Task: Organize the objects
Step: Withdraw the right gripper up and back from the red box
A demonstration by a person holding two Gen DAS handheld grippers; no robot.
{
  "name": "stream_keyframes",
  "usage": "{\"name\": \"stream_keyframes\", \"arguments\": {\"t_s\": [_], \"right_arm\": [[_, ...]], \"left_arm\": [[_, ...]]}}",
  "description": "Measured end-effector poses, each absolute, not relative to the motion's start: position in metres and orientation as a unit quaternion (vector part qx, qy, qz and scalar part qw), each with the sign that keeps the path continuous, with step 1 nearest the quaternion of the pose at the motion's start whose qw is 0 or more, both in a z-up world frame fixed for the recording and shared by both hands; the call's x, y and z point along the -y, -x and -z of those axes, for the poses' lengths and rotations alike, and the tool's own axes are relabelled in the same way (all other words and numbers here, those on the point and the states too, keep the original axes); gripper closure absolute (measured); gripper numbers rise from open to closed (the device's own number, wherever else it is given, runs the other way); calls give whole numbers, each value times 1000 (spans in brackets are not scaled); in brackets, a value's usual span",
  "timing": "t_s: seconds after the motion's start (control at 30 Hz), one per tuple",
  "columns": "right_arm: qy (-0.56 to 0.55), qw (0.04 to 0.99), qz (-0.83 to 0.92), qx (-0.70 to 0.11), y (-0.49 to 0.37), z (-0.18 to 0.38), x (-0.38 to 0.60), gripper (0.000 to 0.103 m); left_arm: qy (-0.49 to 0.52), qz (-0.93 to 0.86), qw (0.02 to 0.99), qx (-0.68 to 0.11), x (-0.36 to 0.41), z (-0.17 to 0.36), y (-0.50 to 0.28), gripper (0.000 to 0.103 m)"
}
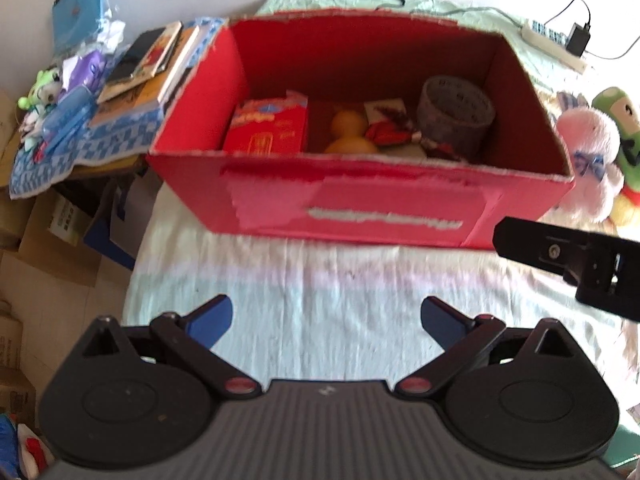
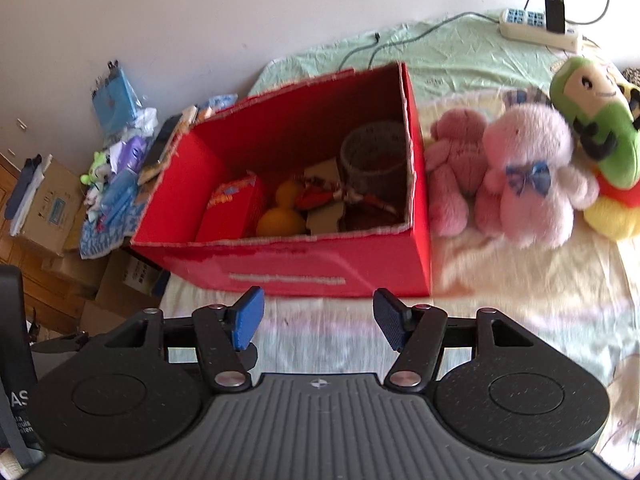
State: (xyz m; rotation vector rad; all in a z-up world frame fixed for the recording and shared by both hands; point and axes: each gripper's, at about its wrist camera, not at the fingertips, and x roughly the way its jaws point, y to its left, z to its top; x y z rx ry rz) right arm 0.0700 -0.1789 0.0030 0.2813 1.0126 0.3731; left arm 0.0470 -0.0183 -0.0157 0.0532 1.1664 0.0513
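A: While both tools are hovering over the bed sheet, what is sitting ahead of them?

B: From the left tool, the red box is lying at twelve o'clock, apart from the blue pads, with bare sheet between. Its jaws are standing spread wide and are carrying nothing.

A: And the right tool?

B: It is also gaping, nothing between its fingers. The same red box is sitting just past its tips, at about eleven to twelve o'clock. In the left view the right tool's black body is poking in at three o'clock, near the box's right corner.

A: What is lying inside the box?

B: A red packet is standing at the left, two orange balls are touching each other in the middle, a red-and-white wrapped item is lying beside them, and a grey tape roll is leaning at the right end.

A: Anything outside it?

B: In the right view, at one to two o'clock, a dark pink plush is resting just beside the box wall, a pale pink plush with a blue bow is sitting next to it, and a green plush is lying farther right. A power strip is lying at the far end of the bed.
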Motion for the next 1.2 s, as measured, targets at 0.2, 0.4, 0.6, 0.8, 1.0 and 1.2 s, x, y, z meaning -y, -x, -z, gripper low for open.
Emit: {"name": "stream_keyframes", "arguments": {"t_s": [0.2, 0.4, 0.6, 0.8, 1.0, 1.2], "right_arm": [[-123, 833, -135, -522, -66, 15, 170, 39], [-126, 816, -110, -553, -56, 30, 159, 39], [-125, 814, -88, -561, -49, 36, 147, 39], [-134, 827, -69, -541, -51, 26, 134, 39], [-138, 842, -57, -518, -54, 9, 122, 39], [-157, 851, -40, -500, -57, -6, 117, 40]], "left_arm": [[-16, -11, 801, -598, 7, 40, -45, 3], [-24, 12, 781, -624, -1, 58, -40, 3], [-42, 27, 786, -616, -13, 58, -43, 3], [-59, 33, 805, -590, -28, 41, -53, 3], [-71, 48, 832, -548, -40, 14, -62, 3], [-77, 64, 837, -538, -43, 2, -75, 2]]}}
